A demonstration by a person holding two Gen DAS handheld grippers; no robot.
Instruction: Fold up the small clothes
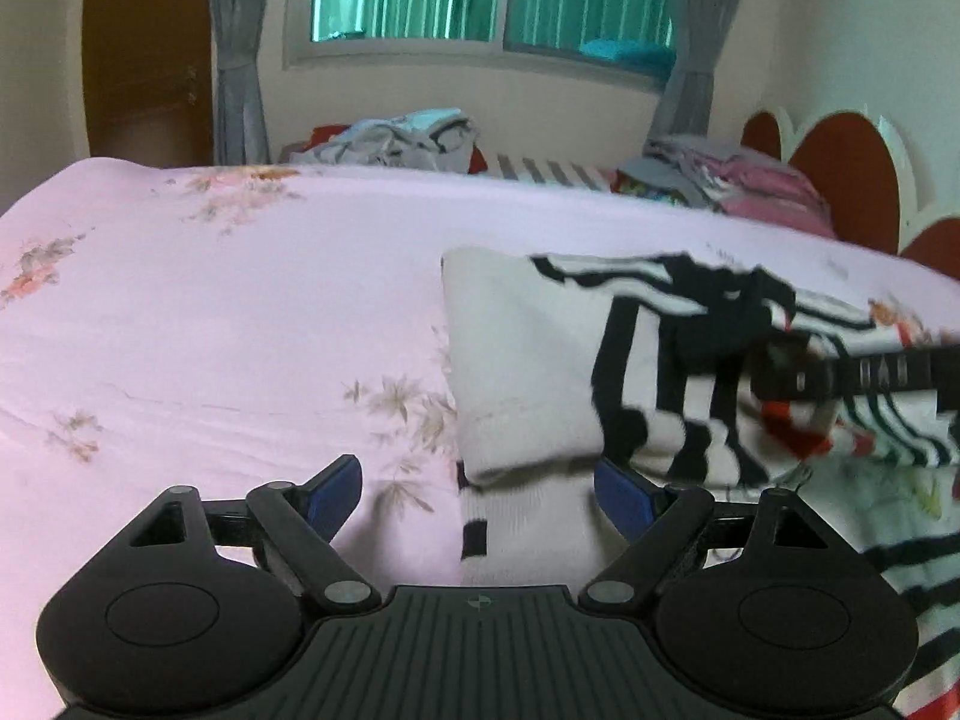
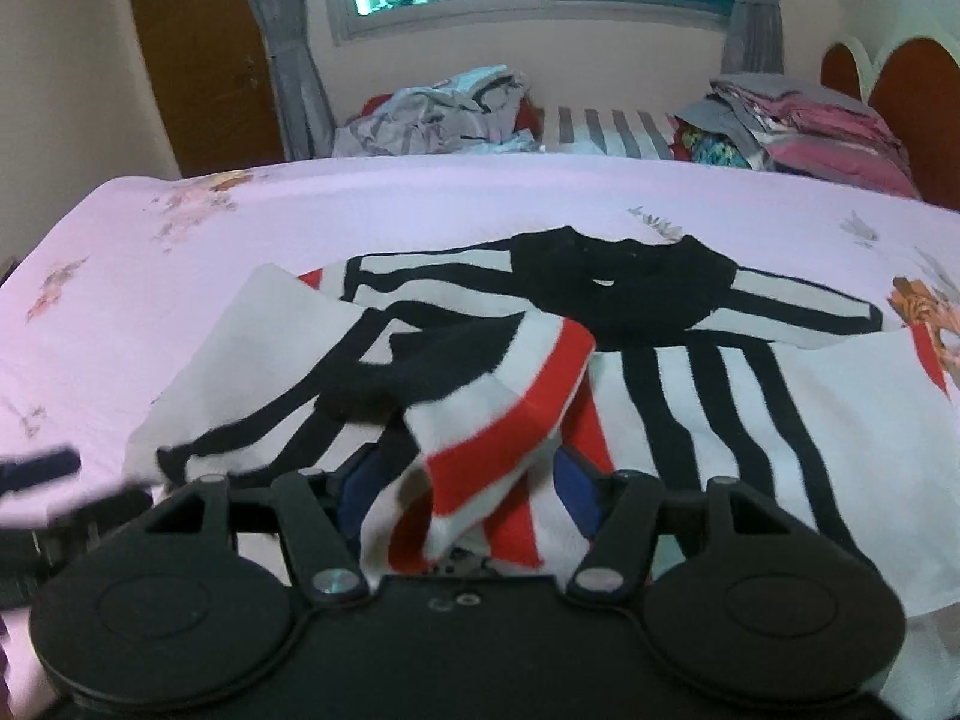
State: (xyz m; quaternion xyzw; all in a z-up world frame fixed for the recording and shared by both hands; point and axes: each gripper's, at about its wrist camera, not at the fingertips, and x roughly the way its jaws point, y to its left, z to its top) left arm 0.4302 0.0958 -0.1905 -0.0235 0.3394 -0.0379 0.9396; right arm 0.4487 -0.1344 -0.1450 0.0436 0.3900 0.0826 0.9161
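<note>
A small white top with black stripes and red trim (image 2: 690, 396) lies spread on the pink floral bedsheet (image 2: 420, 210), its black collar (image 2: 618, 282) towards the far side. My right gripper (image 2: 468, 498) is shut on a red-and-white striped sleeve end (image 2: 510, 402), which is bunched and lifted over the top's middle. In the left wrist view the right gripper (image 1: 840, 372) shows blurred at the right edge, with red cloth hanging under it. My left gripper (image 1: 480, 495) stands open at the top's left edge (image 1: 516, 360). A white strip of cloth lies between its fingers, ungripped. The left gripper (image 2: 36, 480) is a dark blur.
A loose heap of clothes (image 1: 408, 138) lies beyond the bed's far edge, and a folded stack (image 1: 756, 180) sits at the back right by the red headboard (image 1: 846, 168). Bare pink sheet (image 1: 210, 330) stretches left of the top. A window and a wooden door are behind.
</note>
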